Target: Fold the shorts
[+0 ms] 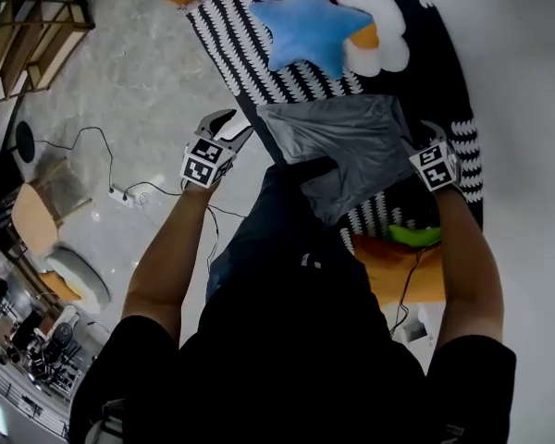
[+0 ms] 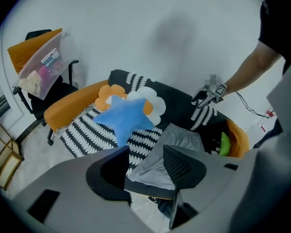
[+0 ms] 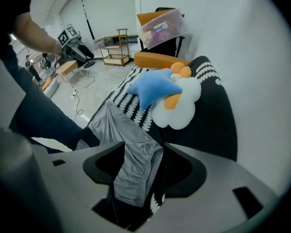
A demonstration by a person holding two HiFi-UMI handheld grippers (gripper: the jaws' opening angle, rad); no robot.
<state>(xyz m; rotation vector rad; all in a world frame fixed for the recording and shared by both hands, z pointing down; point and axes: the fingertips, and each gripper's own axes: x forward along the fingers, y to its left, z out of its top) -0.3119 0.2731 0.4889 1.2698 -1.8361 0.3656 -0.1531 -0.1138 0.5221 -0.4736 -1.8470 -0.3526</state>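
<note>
The person bends over with both bare forearms stretched down. The left hand-held gripper (image 1: pixel 229 128) hangs just beside the left corner of the shiny grey fabric shorts (image 1: pixel 342 146), and the right hand-held gripper (image 1: pixel 427 137) is at their right edge, pointing steeply down. Both have their jaws spread wide. Grey cloth lies loose between the right jaws, unpinched. The shorts lie spread out and lightly creased on the front of the black-and-white patterned sofa (image 1: pixel 222 35), near a blue star-shaped cushion (image 1: pixel 310 21).
</note>
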